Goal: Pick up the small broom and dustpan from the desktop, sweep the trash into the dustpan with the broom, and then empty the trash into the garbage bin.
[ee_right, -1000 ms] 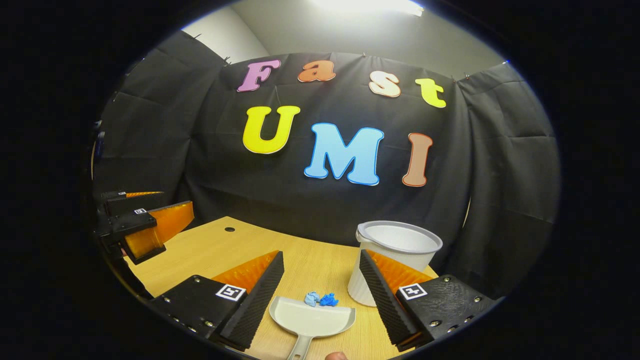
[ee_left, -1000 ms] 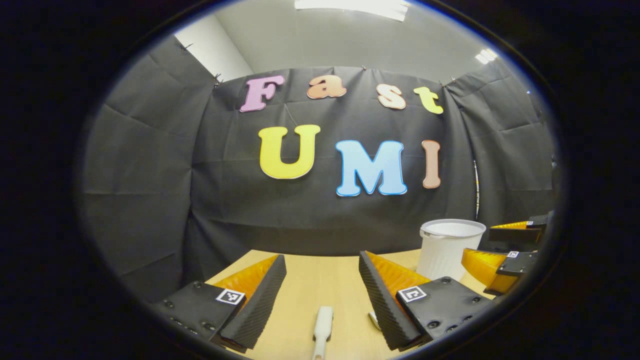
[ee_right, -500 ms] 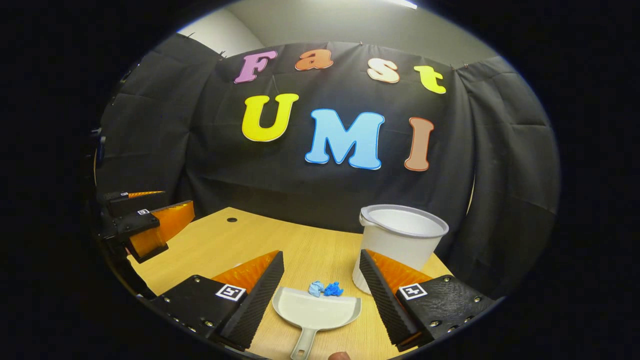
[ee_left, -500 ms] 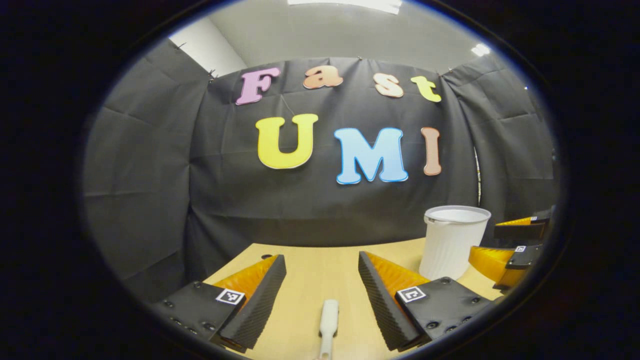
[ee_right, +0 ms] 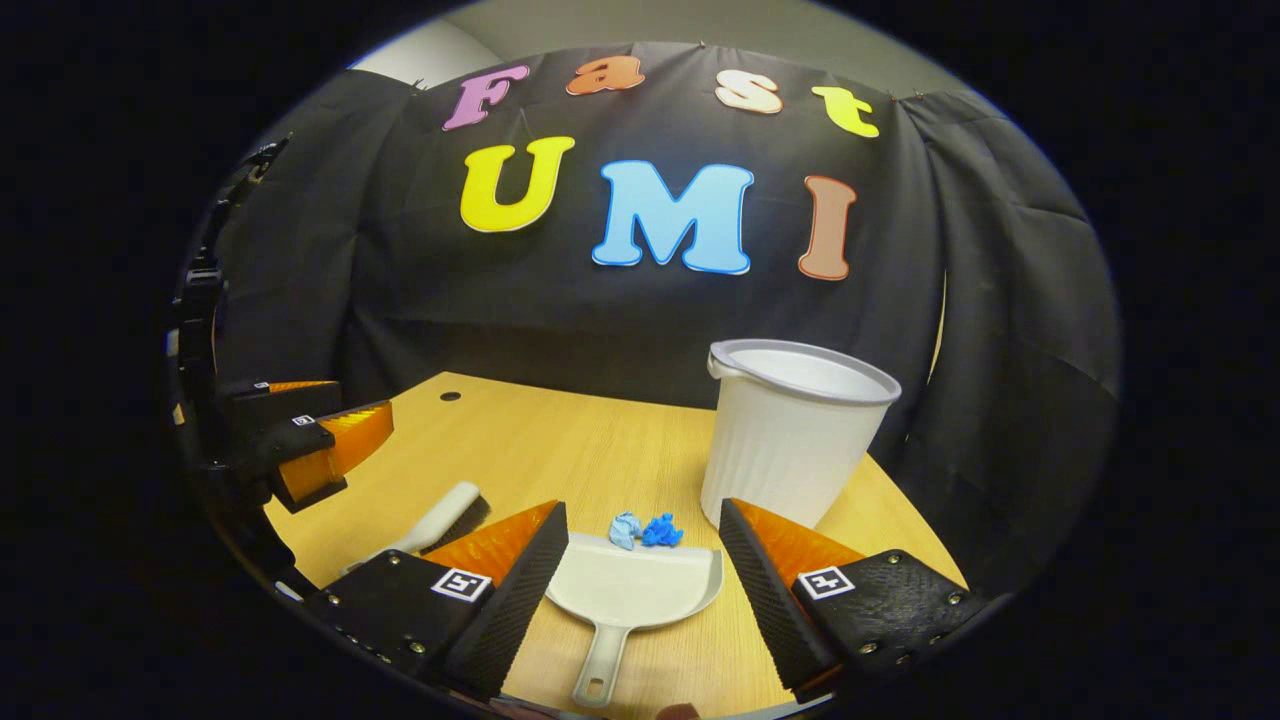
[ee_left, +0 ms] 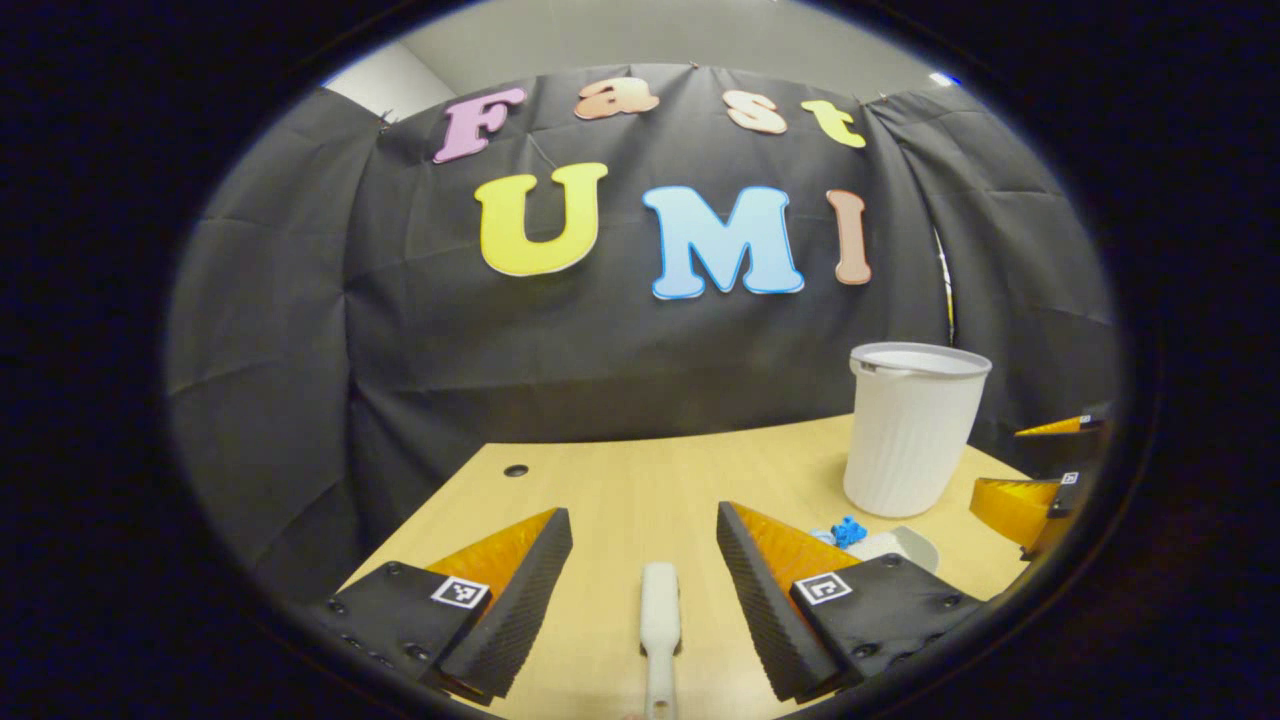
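Dropped nearer the desk [ee_left: 600,480] over the last second, both with jaws wide apart: left gripper [ee_left: 645,565] now straddling the broom [ee_left: 660,625], right gripper [ee_right: 643,560] straddling the dustpan [ee_right: 635,590], so probably lining up the two pickups, nothing clamped yet. Broom a pale slim handle lying between the left jaws; dustpan white, flat, handle toward the camera, blue trash [ee_right: 645,530] touching its far lip just beyond the jaw tips, white ribbed bin [ee_right: 790,440] upright past the right jaw

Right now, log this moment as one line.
phase: pre-grasp | left gripper: open over white broom | right gripper: open over white plastic dustpan | blue paper scraps: on wooden desk
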